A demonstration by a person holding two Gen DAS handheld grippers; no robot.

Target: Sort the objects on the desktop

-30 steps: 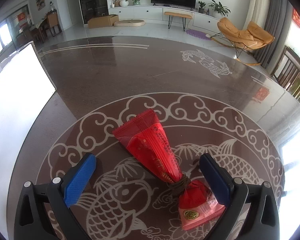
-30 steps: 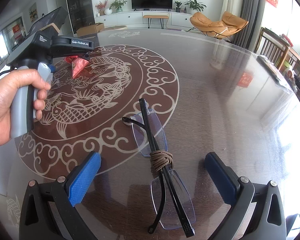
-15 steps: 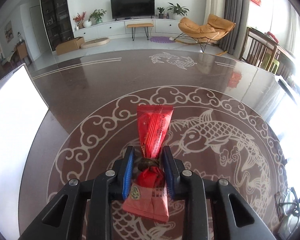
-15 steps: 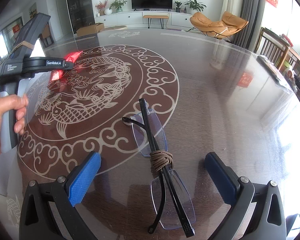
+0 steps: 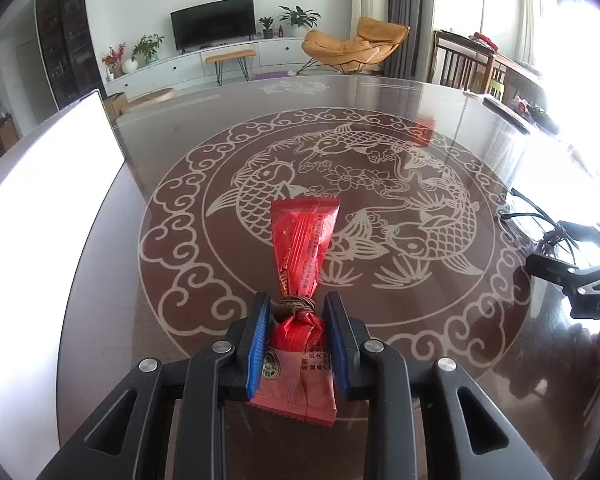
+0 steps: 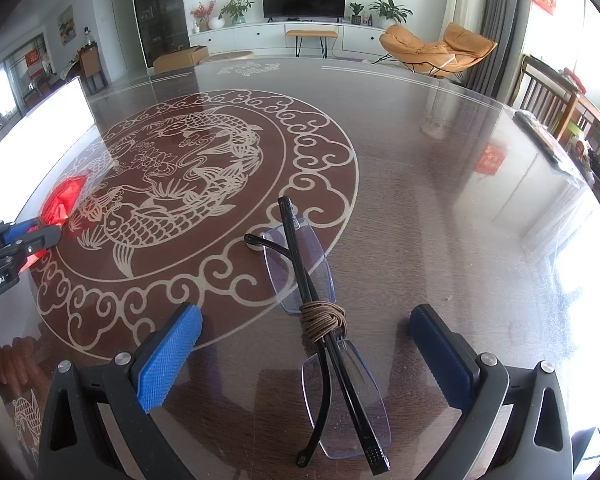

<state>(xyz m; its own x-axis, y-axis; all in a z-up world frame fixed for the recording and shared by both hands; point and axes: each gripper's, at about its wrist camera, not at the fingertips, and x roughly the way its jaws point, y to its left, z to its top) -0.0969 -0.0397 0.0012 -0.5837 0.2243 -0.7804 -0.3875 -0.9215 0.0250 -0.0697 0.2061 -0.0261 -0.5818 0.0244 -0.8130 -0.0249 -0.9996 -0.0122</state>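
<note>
A red snack packet [image 5: 302, 248], tied at its waist with brown cord, is held in my left gripper [image 5: 296, 320], whose blue pads are shut on it just below the cord, above the glass table [image 5: 380, 100]. In the right wrist view the packet [image 6: 64, 200] and left gripper [image 6: 28, 236] show at the far left. A pair of folded rimless glasses [image 6: 320, 320] bound with brown cord lies on the table between the wide-open pads of my right gripper [image 6: 306, 348], which holds nothing.
A bright white board [image 5: 40, 208] lies along the table's left side. The table top carries a large round fish pattern [image 6: 188, 168]. The right gripper's body [image 5: 572, 276] shows at the right edge of the left wrist view. Chairs [image 6: 548, 96] stand at the far right.
My left gripper closed on the red packet, lifted it and moved back toward the table's near left side. The right gripper and the glasses have not moved.
</note>
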